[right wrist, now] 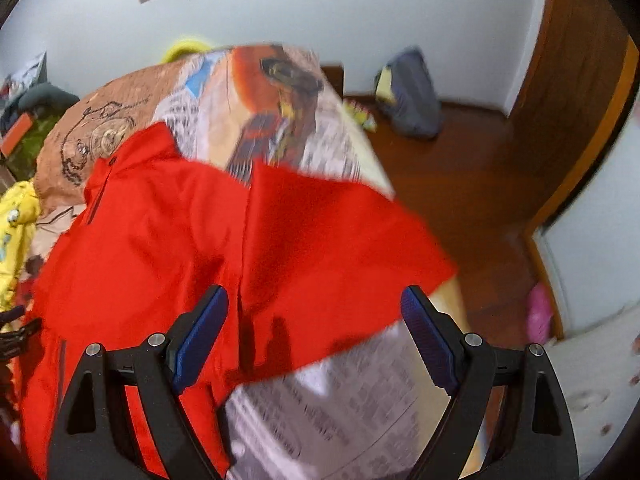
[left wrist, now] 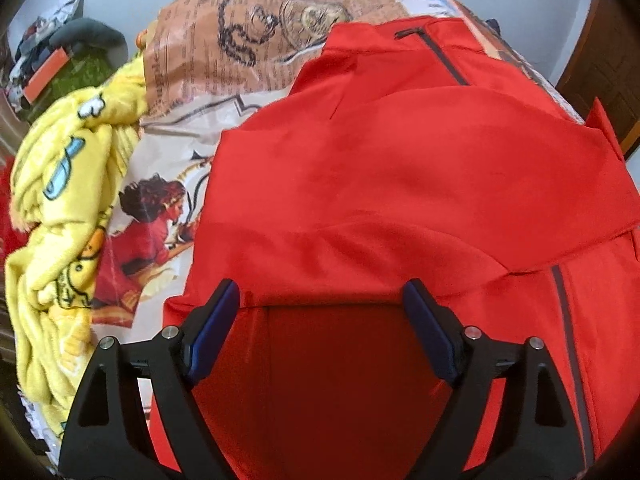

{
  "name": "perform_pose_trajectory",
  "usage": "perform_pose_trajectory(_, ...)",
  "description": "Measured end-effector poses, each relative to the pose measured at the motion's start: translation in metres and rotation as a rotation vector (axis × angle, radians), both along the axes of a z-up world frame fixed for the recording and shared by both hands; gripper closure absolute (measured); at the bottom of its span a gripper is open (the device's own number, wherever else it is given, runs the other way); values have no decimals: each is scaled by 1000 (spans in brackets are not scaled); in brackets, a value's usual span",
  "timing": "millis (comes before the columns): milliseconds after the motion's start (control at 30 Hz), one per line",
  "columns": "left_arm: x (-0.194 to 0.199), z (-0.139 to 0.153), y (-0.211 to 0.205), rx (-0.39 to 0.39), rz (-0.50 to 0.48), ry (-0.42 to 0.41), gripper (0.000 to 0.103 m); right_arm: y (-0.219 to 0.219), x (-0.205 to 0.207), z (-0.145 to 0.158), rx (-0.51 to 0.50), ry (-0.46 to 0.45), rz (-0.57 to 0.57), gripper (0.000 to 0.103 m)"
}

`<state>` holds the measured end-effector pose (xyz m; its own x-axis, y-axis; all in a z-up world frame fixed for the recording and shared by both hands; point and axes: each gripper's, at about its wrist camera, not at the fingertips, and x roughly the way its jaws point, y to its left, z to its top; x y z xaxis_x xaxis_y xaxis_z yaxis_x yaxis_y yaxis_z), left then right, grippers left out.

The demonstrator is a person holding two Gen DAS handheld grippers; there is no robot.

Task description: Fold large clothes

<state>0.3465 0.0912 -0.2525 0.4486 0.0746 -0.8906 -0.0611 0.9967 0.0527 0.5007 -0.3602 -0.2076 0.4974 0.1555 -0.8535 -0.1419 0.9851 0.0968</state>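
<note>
The red jacket (left wrist: 400, 184) lies spread on the printed bedsheet (left wrist: 240, 60). The left gripper (left wrist: 322, 300) is wide, empty, with jacket filling from 12 o'clock downward. The right gripper (right wrist: 314, 304) is wide too, with jacket (right wrist: 200, 240) toward 10 o'clock.

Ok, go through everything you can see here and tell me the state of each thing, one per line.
Red jacket: spread on the bed, partly folded, pocket zips closed.
Yellow blanket: crumpled beside the jacket.
Left gripper: open, fingers above the jacket.
Right gripper: open, holding nothing.
</note>
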Motion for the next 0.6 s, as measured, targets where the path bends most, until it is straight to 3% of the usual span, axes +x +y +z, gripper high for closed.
perform_pose_trajectory(200,-12,20,-12,0,-20,-55,19,-44,6,-52,245,171,-167,17)
perform_pose_trajectory(367,-17,30,-16,0,-18,-86,19,-70,21,-65,384,159,-274,19)
perform_pose_trajectory(467,-18,30,-18,14,-13,-89,19,-75,35,-74,400,148,-329,37)
perform_pose_trajectory(600,-18,26,-18,41,-1,-85,19,-82,45,-80,420,122,-397,54)
